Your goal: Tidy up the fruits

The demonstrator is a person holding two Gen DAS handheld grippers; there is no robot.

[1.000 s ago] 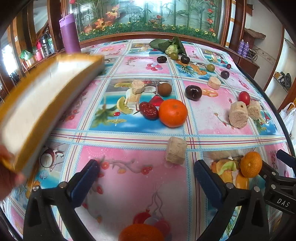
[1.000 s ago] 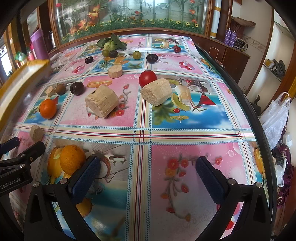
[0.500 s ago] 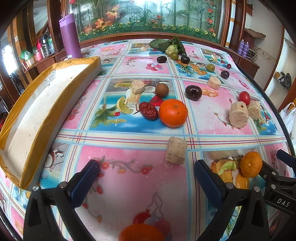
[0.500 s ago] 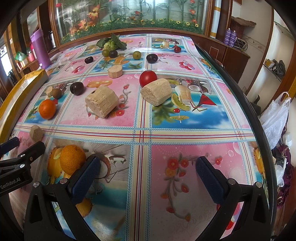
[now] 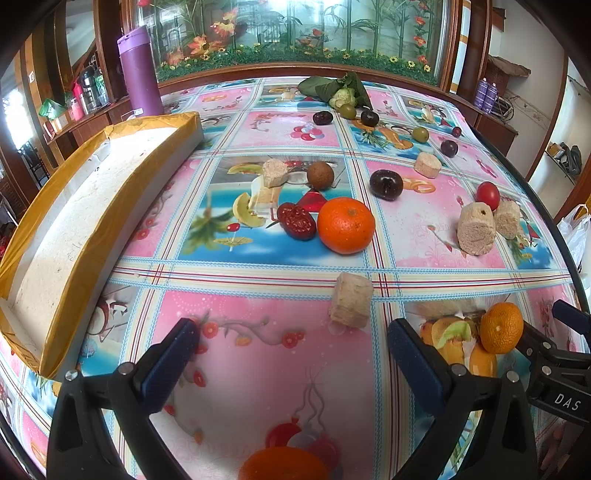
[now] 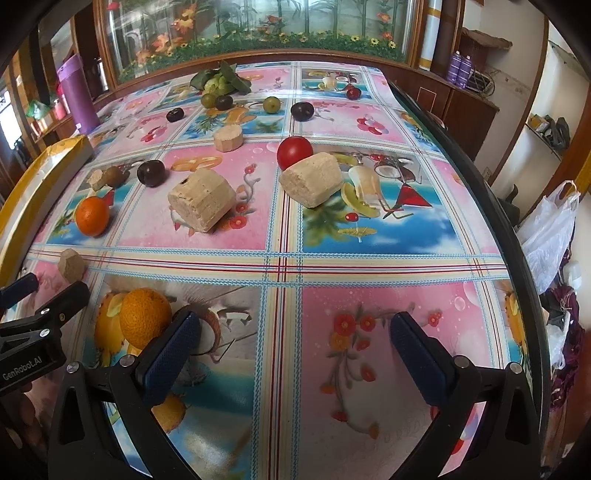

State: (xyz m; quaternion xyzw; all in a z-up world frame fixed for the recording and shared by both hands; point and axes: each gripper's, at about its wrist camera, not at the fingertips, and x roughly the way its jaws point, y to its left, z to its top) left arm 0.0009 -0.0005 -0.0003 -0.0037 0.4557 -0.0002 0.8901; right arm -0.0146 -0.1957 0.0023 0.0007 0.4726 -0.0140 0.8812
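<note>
Foam tray (image 5: 85, 221) now flat on table (image 5: 258, 350)

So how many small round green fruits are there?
2: one green fruit beside the leafy bunch, another green fruit right of it near a dark plum. Leaves may hide more.

a purple flask (image 5: 139, 70) stands upright at the far left edge of the table (image 5: 258, 369), which wears a glossy cloth printed with pink and blue fruit panels. pale cork-like cylinders lie scattered on it: one lone cork block (image 5: 350, 300) on the striped band, a pair of cork blocks (image 5: 476, 229) touching each other at the right. behind the table runs a glass panel with painted flowers (image 5: 295, 33). a white plastic bag (image 6: 546, 229) hangs off to the right, and two purple cans (image 6: 460, 66) sit on a wooden sideboard.
</note>
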